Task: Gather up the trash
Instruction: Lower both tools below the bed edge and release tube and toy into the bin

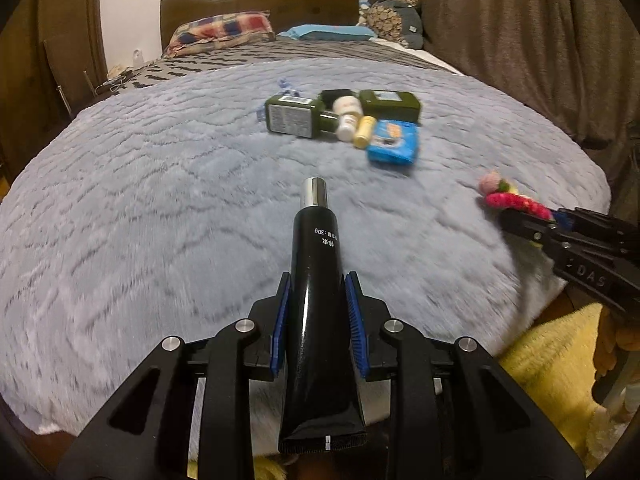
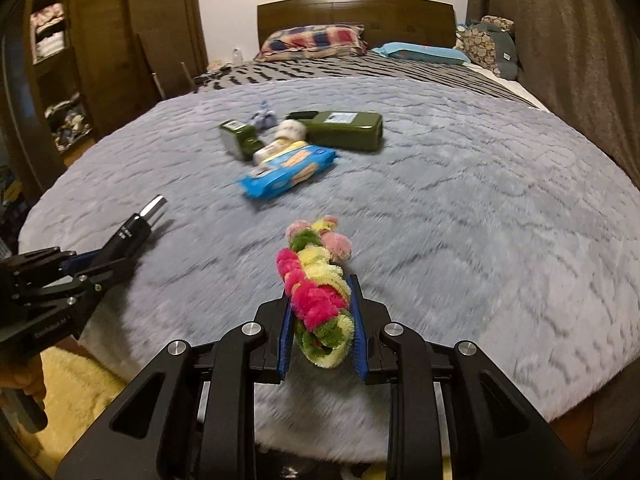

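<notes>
**Both grippers loaded, pile lies ahead**

The left gripper is clamped on a black tube, its long axis pointing forward. The right gripper pinches a fuzzy garland. Remaining trash, including the blue packet, lies well ahead on the grey blanket, slightly nearer the right hand.

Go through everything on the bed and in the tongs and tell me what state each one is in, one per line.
Left tongs: shut on black tube.
Black tube: held, silver cap on, pointing forward.
Right tongs: shut on fuzzy garland.
Fuzzy garland: held, bunched, tip sticking forward.
Two green bottles: lying flat on grey blanket.
Blue packet: lying flat beside them.
White bottle: on its side.
</notes>
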Demonstrator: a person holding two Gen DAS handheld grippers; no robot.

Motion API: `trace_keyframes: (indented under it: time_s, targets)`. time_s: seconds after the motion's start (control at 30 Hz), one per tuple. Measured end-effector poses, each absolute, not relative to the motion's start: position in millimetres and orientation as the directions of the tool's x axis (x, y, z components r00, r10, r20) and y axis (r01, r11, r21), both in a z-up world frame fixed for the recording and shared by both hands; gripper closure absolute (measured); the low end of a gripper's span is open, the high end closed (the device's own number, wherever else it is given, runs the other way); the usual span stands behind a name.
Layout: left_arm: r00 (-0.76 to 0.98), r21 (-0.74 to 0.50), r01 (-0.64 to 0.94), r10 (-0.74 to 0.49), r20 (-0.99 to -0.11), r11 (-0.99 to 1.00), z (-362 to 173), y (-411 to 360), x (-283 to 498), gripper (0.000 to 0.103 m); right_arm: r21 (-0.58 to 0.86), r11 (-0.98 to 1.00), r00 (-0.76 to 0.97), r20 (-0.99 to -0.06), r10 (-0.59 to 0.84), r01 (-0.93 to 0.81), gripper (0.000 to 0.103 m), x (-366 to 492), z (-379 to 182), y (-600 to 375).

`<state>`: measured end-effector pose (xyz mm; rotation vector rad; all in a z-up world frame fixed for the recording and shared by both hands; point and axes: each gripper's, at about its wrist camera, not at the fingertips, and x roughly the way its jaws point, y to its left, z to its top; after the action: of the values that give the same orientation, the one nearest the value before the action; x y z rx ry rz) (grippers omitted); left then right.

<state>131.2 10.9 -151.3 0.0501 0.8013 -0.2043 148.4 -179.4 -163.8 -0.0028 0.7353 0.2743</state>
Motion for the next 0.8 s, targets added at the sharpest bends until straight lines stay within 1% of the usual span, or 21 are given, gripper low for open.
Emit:
trace_keyframes:
  time_s: [0.17,0.33,0.47,0.8]
  targets:
    - [0.684,-0.048,0.217,-0.187,-0.705,0.975,-149.1,5.5,102.3,0.078,0.105,0.956,0.705,-0.654,0.273,-0.273,0.078,120.0,-165.5,-173.4]
    - [0.668,-0.062,0.243,-0.214,-0.713,0.968,-155.0,-4.4,71.5,0.078,0.120,0.953,0.681,-0.676,0.283,-0.277,0.078,98.5,-176.7,-170.9]
    - [0.643,-0.063,0.253,-0.216,-0.734,0.965,-168.6,-11.8,51.0,0.078,0.126,0.951,0.644,-0.710,0.286,-0.283,0.078,82.9,-194.2,-167.1]
    - [0.541,-0.108,0.285,-0.253,-0.802,0.952,-213.7,-25.9,24.3,0.078,0.140,0.952,0.559,-0.782,0.275,-0.272,0.078,61.6,-232.9,-164.5]
